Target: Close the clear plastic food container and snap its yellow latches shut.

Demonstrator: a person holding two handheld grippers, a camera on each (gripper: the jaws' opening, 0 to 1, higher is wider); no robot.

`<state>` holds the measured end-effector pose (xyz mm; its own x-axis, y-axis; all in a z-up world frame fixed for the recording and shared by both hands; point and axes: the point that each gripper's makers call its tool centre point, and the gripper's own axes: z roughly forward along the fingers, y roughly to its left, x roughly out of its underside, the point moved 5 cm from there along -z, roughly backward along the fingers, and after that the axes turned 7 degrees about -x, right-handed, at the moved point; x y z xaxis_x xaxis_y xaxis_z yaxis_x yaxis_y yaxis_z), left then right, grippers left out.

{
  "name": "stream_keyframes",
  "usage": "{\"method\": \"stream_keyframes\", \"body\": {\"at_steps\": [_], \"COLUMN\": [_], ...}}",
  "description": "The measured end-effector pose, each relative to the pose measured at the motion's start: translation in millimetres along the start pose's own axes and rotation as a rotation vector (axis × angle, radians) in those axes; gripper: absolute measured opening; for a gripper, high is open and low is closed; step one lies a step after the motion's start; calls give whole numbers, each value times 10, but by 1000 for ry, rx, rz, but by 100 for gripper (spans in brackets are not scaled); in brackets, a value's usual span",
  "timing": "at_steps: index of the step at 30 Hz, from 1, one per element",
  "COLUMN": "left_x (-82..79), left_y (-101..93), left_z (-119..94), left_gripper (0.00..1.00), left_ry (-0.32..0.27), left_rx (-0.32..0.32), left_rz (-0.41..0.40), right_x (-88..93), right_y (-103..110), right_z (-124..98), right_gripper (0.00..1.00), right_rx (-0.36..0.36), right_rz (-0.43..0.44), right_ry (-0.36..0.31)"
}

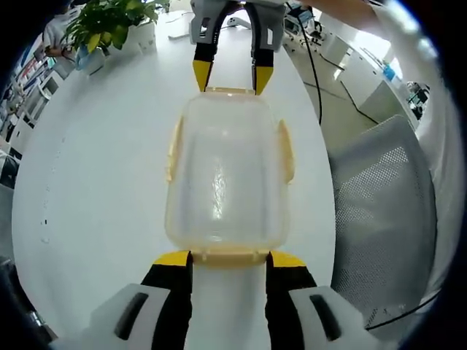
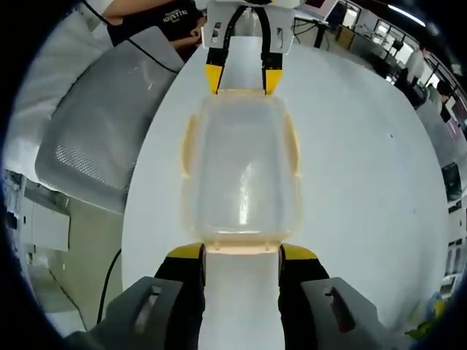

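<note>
White tabletop (image 1: 109, 168) is stretching away toward a potted plant (image 1: 109, 25) at the far left of the left gripper view, with a mesh office chair (image 1: 383, 197) sitting just off its right edge. Lying mid-table, the clear plastic food container (image 1: 225, 182) is sitting with its lid on, its side yellow latches (image 1: 286, 149) appearing to flare outward, likely unsnapped. Left gripper (image 1: 228, 257) and right gripper (image 2: 241, 251) are facing each other across it, each with jaws spread wide and tips touching or nearly touching an end latch, pinching nothing. Uneven pushing is risking the light box sliding or a latch staying unseated.
</note>
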<state>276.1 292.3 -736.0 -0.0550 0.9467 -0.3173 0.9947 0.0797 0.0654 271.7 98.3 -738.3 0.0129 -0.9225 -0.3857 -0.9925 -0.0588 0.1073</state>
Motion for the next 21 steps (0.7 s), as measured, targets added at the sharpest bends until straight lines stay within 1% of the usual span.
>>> {"method": "stream_keyframes", "body": {"at_steps": [18,21], "left_x": [22,35], "left_y": [9,18], "left_z": [25,21], "left_gripper": [34,34], "left_ry": [13,18], "left_rx": [-2,-4], "left_rz": [20,44], "right_x": [31,48], "right_y": [-26,-28], "right_z": [5,25], "right_gripper": [36,36], "right_rx": [-7,-9], "right_rz": [8,8], "right_ry": [0,6]}}
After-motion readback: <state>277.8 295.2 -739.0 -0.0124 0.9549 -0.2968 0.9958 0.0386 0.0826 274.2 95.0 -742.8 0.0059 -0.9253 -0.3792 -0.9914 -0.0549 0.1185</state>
